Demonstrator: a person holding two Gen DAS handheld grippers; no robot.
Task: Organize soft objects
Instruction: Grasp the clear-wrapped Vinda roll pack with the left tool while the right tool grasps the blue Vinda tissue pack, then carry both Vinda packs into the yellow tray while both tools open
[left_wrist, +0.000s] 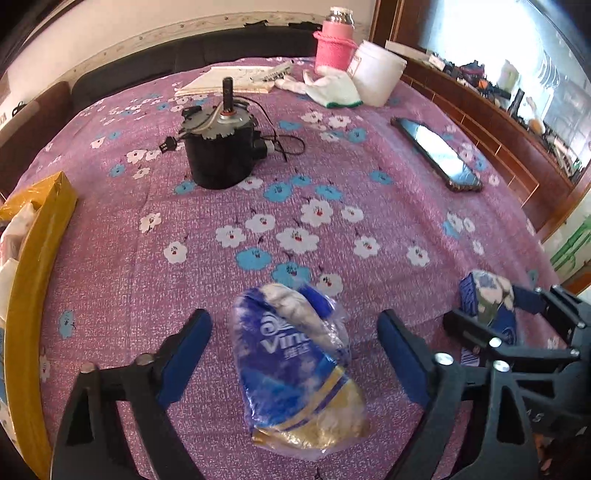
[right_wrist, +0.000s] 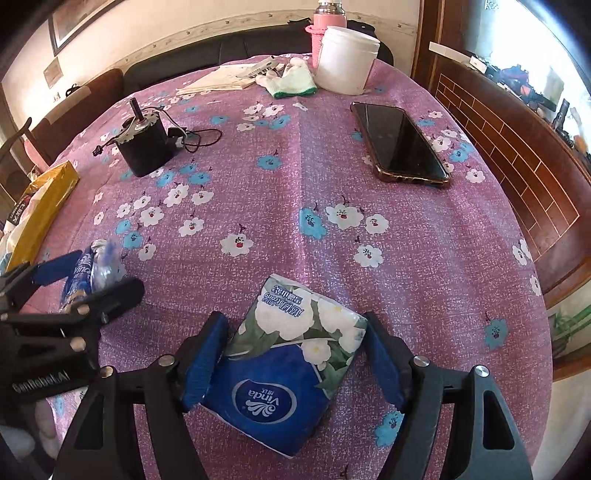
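Both tissue packs look light and squashy: left gripper (left_wrist: 295, 354) spread around the crumpled pack (left_wrist: 299, 373) at lower centre; right gripper (right_wrist: 295, 354) pinching the flowered pack (right_wrist: 288, 365) mid-body.

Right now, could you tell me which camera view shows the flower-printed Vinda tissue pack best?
The right wrist view: the flower-printed tissue pack fills the foreground between the right gripper fingers, logo and print readable. The left wrist view shows only part of it at the right edge, half hidden by that gripper.
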